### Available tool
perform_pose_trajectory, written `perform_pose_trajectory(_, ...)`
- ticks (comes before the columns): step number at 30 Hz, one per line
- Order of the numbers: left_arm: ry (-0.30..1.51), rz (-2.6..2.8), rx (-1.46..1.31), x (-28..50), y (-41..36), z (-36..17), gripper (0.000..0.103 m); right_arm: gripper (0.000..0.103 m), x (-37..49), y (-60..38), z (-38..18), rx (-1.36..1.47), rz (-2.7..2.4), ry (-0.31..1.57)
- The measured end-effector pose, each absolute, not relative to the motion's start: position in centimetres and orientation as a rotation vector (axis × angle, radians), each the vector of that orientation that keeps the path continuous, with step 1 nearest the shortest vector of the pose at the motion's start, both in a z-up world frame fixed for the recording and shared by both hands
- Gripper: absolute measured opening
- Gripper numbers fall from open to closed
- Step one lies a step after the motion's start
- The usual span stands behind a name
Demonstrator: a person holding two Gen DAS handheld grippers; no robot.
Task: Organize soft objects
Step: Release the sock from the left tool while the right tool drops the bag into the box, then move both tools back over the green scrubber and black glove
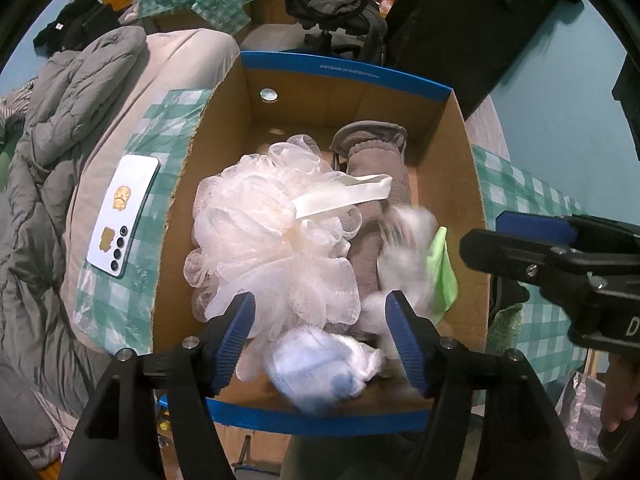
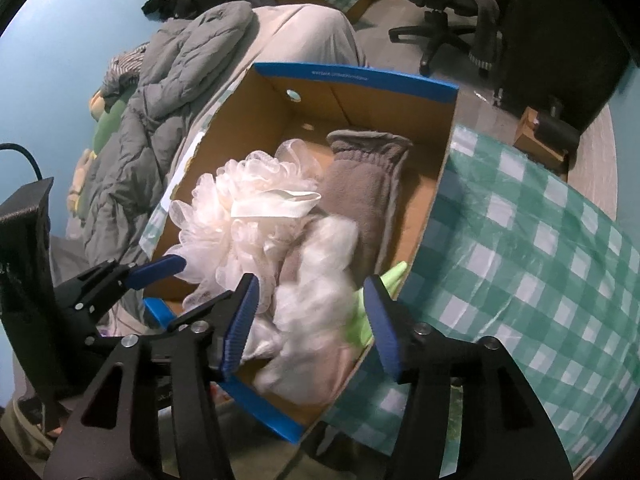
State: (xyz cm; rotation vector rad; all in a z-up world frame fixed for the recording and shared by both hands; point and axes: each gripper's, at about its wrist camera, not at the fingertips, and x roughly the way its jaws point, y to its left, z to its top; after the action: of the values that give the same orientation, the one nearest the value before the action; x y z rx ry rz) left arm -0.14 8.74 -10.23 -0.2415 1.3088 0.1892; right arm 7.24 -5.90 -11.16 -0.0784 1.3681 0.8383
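Left wrist: loofah (image 1: 272,240) inside cardboard box (image 1: 468,184)

I see a matt brown cardboard box (image 1: 472,184) with a smooth blue rim. Inside lies a frothy mesh-net bath pouf (image 1: 272,240) with a woven ribbon loop, beside a fuzzy grey fleece cloth (image 2: 360,196). My left tool (image 1: 320,340) has ribbed blue pads on matt black plastic.
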Motion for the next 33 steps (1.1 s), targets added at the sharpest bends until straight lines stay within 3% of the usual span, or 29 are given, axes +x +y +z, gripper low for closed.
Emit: perform_pose_trajectory(33, 1.291, 0.028, -0.141, 1.6, -0.2, -8.6, 0.069, 0.06, 8.5, -17.5, -11.5, -0.013, 0.674, 1.376)
